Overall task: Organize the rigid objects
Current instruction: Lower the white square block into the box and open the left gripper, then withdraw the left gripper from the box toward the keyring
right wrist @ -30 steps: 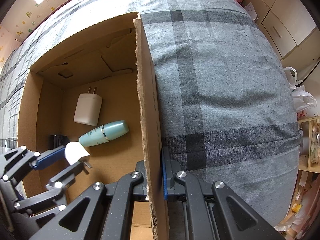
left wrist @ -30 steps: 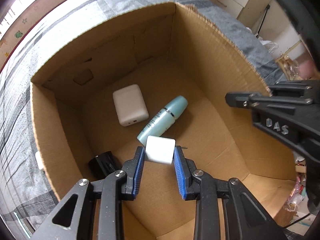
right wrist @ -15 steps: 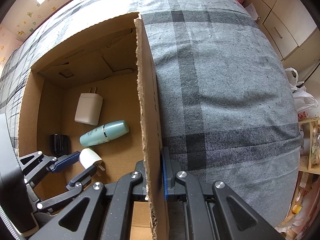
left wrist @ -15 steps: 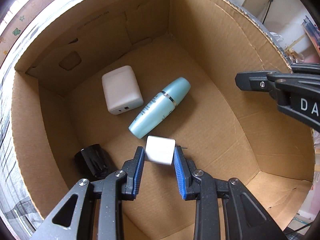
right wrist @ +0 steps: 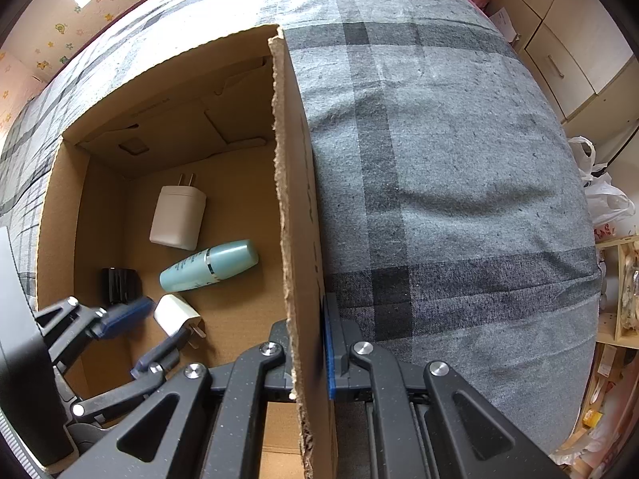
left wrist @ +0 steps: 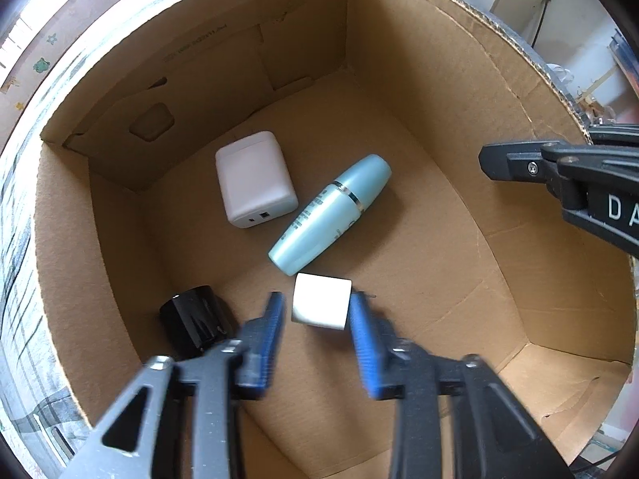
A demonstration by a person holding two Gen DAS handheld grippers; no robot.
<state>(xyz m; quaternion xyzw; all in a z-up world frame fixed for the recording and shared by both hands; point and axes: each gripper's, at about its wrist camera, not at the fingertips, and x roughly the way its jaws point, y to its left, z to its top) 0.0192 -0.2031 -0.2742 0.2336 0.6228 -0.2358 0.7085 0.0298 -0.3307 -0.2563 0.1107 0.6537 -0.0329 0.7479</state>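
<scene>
My left gripper [left wrist: 316,304] points down inside the cardboard box [left wrist: 439,80]. Its jaws are opening around a small white plug cube [left wrist: 320,299]. The left pad stands clear of the cube and the right pad is still against its side. In the right wrist view the cube [right wrist: 172,310] sits low over the box floor between the left gripper's fingers [right wrist: 131,313]. My right gripper [right wrist: 308,321] is shut on the box's right wall [right wrist: 307,199]. A white charger [left wrist: 255,179], a teal bottle [left wrist: 331,215] and a black object [left wrist: 195,319] lie on the box floor.
The box rests on a grey plaid bedspread [right wrist: 439,159]. Cabinets [right wrist: 579,40] and a plastic bag [right wrist: 603,195] stand past the bed's right edge. The right gripper's body [left wrist: 559,167] reaches over the box's right rim. Bare floor shows in the box's right half.
The left gripper has sunk deeper into the box with the plug cube, and its jaws have spread, the left pad coming off the cube. The right gripper has stayed on the wall.
</scene>
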